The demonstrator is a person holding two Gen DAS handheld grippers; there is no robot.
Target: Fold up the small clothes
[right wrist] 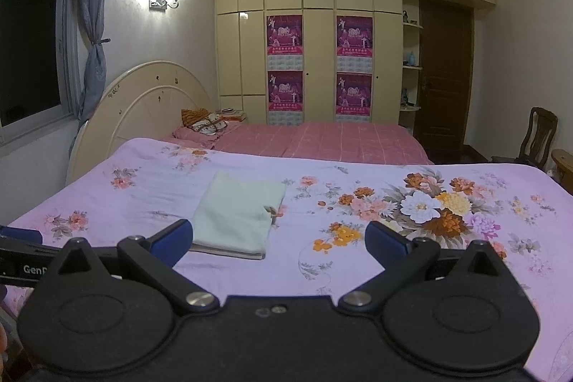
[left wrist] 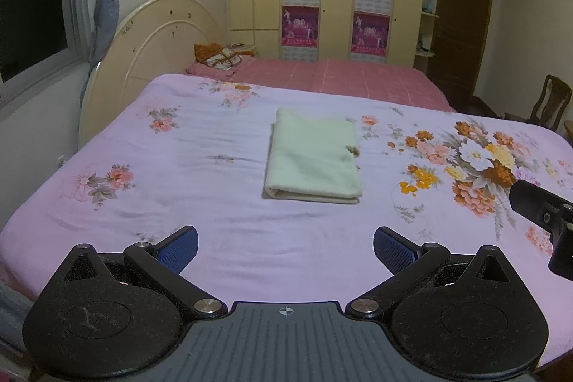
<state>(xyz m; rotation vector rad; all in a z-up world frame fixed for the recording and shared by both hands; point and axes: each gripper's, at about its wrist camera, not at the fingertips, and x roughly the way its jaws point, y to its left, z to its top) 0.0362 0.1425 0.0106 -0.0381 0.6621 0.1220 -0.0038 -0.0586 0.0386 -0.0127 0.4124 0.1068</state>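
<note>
A pale green garment [left wrist: 313,155] lies folded into a neat rectangle on the lilac flowered bedspread [left wrist: 179,174]. In the right wrist view the same folded garment [right wrist: 238,215] sits left of centre. My left gripper [left wrist: 285,251] hovers open above the bedspread, short of the garment's near edge, with nothing between its blue pads. My right gripper [right wrist: 278,244] is also open and empty, its left pad [right wrist: 172,240] close to the garment's near left corner. Part of the right gripper's black body [left wrist: 548,217] shows at the right edge of the left wrist view.
A cream rounded headboard [left wrist: 150,59] stands at the left. Beyond lies a pink checked bed [left wrist: 340,77] with cushions [left wrist: 222,58]. Cream wardrobes with purple posters [left wrist: 301,2] line the back wall. A wooden chair [right wrist: 537,135] and brown door [right wrist: 444,74] are at the right.
</note>
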